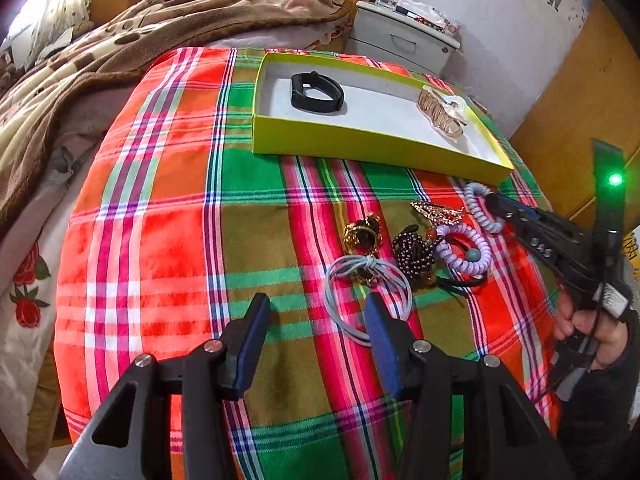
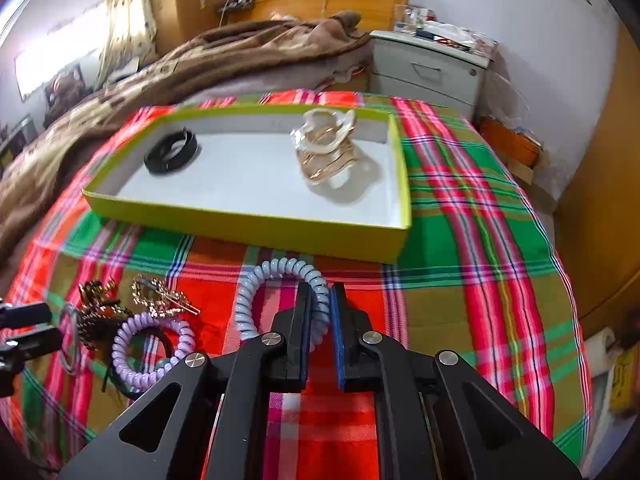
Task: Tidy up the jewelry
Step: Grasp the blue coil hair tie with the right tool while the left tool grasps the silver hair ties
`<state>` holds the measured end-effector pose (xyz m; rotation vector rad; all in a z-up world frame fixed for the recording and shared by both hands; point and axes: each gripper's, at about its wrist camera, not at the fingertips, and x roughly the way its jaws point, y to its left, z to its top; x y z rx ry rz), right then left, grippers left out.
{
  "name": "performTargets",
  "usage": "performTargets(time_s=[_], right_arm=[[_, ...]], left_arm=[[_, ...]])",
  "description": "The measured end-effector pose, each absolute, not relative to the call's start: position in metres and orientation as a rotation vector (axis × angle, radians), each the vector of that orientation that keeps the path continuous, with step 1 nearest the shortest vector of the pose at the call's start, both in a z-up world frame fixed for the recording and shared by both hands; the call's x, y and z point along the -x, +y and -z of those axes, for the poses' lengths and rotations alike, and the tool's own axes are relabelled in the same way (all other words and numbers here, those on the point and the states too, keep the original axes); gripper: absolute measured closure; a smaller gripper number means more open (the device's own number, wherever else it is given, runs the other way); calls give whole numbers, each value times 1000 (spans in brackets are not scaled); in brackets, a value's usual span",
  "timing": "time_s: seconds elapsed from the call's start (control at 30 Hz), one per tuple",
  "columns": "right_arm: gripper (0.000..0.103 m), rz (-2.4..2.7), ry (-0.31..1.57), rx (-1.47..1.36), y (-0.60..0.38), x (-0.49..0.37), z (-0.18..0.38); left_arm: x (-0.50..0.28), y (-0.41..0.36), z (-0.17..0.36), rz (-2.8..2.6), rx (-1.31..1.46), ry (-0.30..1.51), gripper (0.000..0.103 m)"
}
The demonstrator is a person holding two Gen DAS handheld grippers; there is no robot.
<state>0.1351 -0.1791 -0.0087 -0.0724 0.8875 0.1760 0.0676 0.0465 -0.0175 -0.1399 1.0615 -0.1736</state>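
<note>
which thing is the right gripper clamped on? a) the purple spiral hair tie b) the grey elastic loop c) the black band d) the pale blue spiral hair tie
d: in the right wrist view the right gripper has its pads pressed onto the pale blue spiral hair tie on the plaid cloth.

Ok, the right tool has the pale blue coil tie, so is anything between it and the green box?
Nothing visible. The right tool is shut on the pale blue coil tie, and only bare plaid cloth lies between it and the green box. Inside, the black band and gold clip leave open floor between them.
</note>
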Motion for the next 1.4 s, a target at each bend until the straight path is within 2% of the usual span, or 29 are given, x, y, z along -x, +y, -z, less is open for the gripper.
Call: performTargets(time_s=[0.53,0.6,0.67,0.77,0.87,1.4], right_arm=[[93,-197,836,-16,-188,-118,-9],[93,-202,837,-17,-186,-117,-8],[93,-202,838,-19,-185,-117,-8],[93,-200,836,-22,-185,-116,-9],[93,-201,834,-26,-185,-114,-10],[93,-196,800,-40,-185,-103,-20]], left_arm=[[-87,23,22,143,-57,1008,52],[-87,21,22,155,-56,1005,57],[-85,21,20,176,-42,1005,73],[-82,22,20,206,-20,1007,90],[-80,24,20,208,-1,1008,98],[-66,48,-6,177,106,931,99]])
